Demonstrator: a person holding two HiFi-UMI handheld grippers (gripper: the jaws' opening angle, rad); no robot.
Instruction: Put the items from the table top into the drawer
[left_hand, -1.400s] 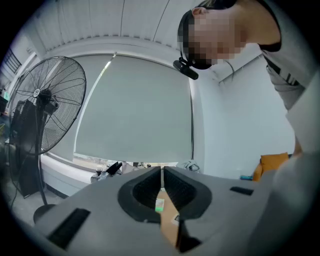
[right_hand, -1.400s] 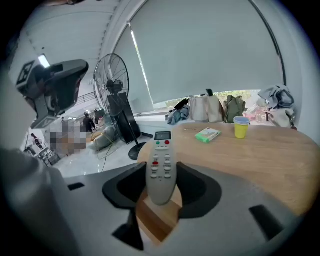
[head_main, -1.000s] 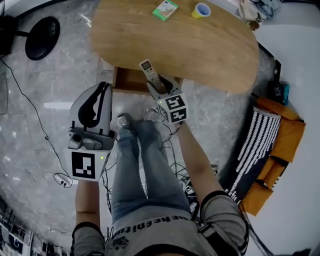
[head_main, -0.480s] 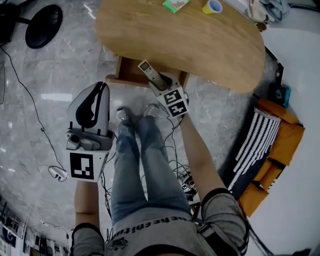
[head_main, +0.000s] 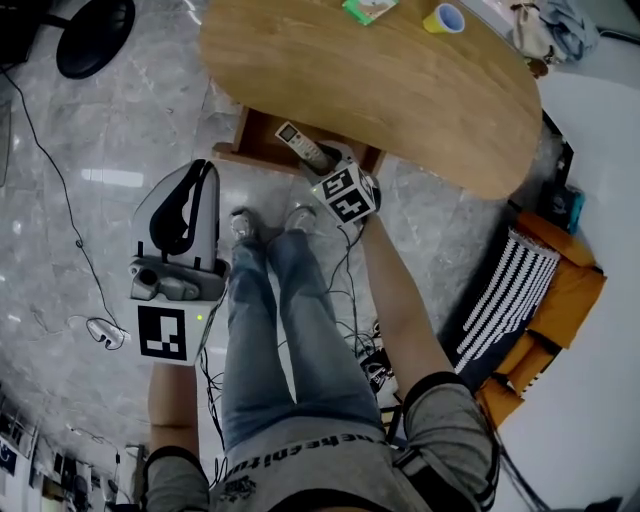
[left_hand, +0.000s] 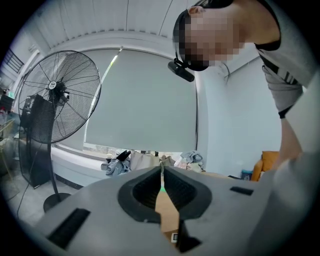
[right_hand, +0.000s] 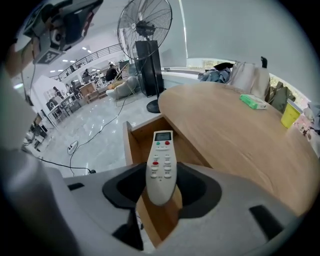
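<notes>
A white remote control (right_hand: 161, 167) with a small screen and red buttons sits between the jaws of my right gripper (right_hand: 161, 186), which is shut on its lower end. The remote (head_main: 299, 146) points steeply down over the open wooden drawer (head_main: 252, 142) under the near edge of the oval wooden table (head_main: 400, 95). The right gripper view shows the drawer (right_hand: 142, 137) directly beneath the remote. My left gripper (head_main: 192, 195) hangs over the floor to the left of the drawer, jaws shut and holding nothing. A green box (head_main: 367, 8) and a yellow cup (head_main: 444, 18) stand on the table's far side.
The person's legs and shoes (head_main: 265, 225) stand right in front of the drawer. Cables (head_main: 95, 330) trail across the marble floor. A standing fan (right_hand: 145, 35) is beyond the table. An orange and striped seat (head_main: 545, 300) is at the right. Clothes (head_main: 545, 25) are piled past the table.
My right gripper has sunk with the remote and tipped further down toward the open drawer. The left gripper has dropped a little and stays shut.
</notes>
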